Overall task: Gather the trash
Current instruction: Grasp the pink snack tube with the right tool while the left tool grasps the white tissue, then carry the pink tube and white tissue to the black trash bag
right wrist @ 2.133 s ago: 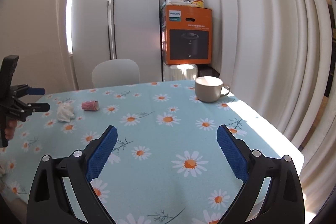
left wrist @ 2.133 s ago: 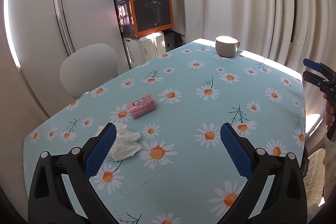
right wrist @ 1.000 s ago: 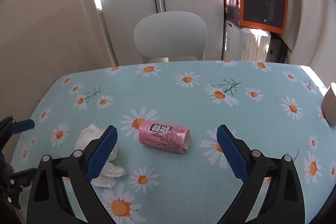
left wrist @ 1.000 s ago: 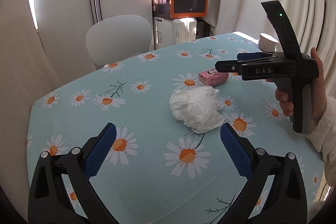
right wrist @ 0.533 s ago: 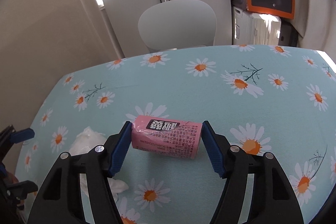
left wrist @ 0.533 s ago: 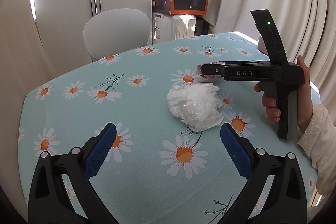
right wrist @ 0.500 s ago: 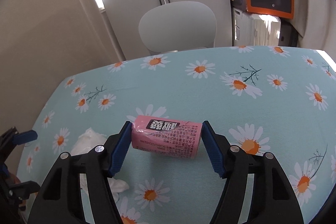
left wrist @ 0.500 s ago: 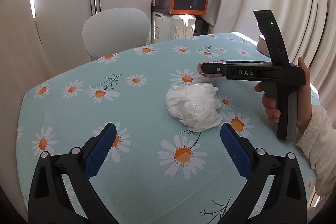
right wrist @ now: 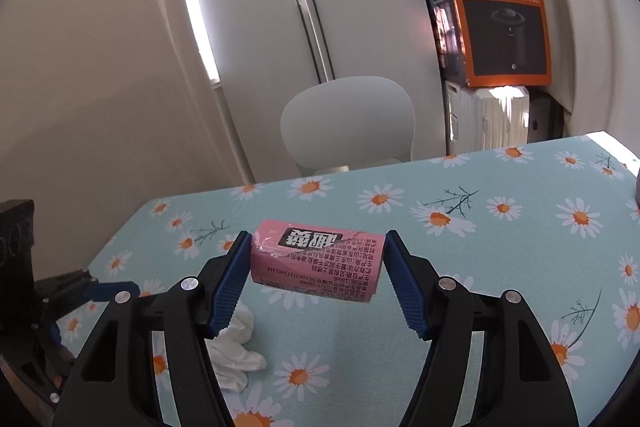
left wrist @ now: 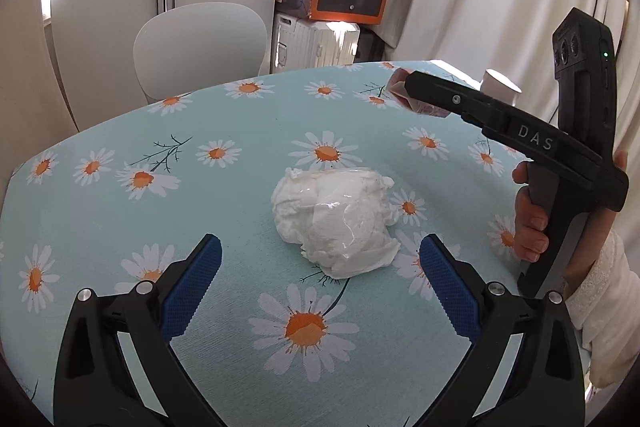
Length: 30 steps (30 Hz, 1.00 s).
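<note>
The right tongs [right wrist: 316, 273] have the pink roll [right wrist: 316, 267] pinched between both blue pads, one pad on each end, jaws about half closed. The roll hangs clear of the daisy tablecloth [right wrist: 500, 267], tilted a little, its printed label facing the camera (black block w/ white characters on top). The jaws closed onto it within the last second and have held steady since.

The left tongs [left wrist: 320, 291] hang wide open over the same tablecloth w/ nothing between the pads. The crumpled white tissue [left wrist: 336, 219] lies on the cloth just ahead of the fingertips, roughly centred btwn them but not yet inside the gap. From the right tongs' side, that same wad sits below and left of the left pad, part hidden behind it.

The person's right hand [left wrist: 532, 215] wraps the black handle to the right of the left tongs, a cream sleeve at the wrist. Beyond the right tongs' tip stands a white cup [left wrist: 500, 91]. Past the table's far edge: a white chair [right wrist: 348, 123] and an orange box [right wrist: 500, 19] stacked on a white case.
</note>
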### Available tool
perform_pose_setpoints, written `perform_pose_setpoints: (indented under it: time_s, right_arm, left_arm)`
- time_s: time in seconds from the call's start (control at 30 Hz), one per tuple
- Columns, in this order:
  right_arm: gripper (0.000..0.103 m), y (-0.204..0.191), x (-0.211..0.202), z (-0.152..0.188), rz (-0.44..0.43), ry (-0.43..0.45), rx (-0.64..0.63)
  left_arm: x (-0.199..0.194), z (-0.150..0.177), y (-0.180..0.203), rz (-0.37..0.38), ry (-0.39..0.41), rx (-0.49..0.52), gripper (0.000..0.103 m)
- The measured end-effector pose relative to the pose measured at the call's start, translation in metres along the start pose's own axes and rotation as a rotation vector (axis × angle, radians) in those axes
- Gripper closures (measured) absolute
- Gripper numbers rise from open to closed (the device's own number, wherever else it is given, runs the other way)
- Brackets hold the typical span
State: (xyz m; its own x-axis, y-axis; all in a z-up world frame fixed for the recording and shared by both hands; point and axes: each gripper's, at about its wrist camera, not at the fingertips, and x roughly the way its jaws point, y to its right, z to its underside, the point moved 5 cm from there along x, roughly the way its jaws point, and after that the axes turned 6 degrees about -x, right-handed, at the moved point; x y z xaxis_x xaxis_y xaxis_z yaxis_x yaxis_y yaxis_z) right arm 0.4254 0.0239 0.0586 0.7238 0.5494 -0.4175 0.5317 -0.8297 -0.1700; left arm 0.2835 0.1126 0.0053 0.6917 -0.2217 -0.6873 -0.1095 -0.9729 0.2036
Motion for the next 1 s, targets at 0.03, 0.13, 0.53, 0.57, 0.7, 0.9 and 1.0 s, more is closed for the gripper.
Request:
perform_pose_setpoints:
  time_s: [0.03,0.13,0.53,0.57,0.7,0.9,1.0]
  right_arm:
    - [0.040,-0.007,-0.007,-0.002,0.011,0.035,-0.038]
    - [0.040,-0.034,-0.019,-0.004,0.040,0.091,-0.185]
    - [0.040,-0.039,-0.031,-0.009,0.046,0.146,-0.206]
    - [0.040,-0.041,-0.031,-0.009,0.047,0.147,-0.216]
    - [0.040,-0.043,-0.029,-0.008,0.039,0.141,-0.219]
    - [0.040,-0.042,-0.021,-0.008,0.024,0.111,-0.219]
    - [0.040,-0.041,-0.016,-0.009,-0.021,0.093,-0.219]
  left_arm:
    - [0.005,0.001,-0.001,-0.006,-0.014,-0.006,0.006]
    - [0.019,0.000,0.000,-0.002,-0.057,-0.016,0.006]
    - [0.045,-0.014,0.010,-0.020,-0.084,-0.028,0.028]
    - [0.046,-0.013,0.010,-0.023,-0.089,-0.033,0.038]
    - [0.045,-0.014,0.009,-0.051,-0.073,-0.048,0.057]
    - [0.034,-0.010,0.000,-0.072,-0.057,-0.075,0.057]
    - [0.027,-0.007,-0.001,-0.075,-0.053,-0.081,0.057]
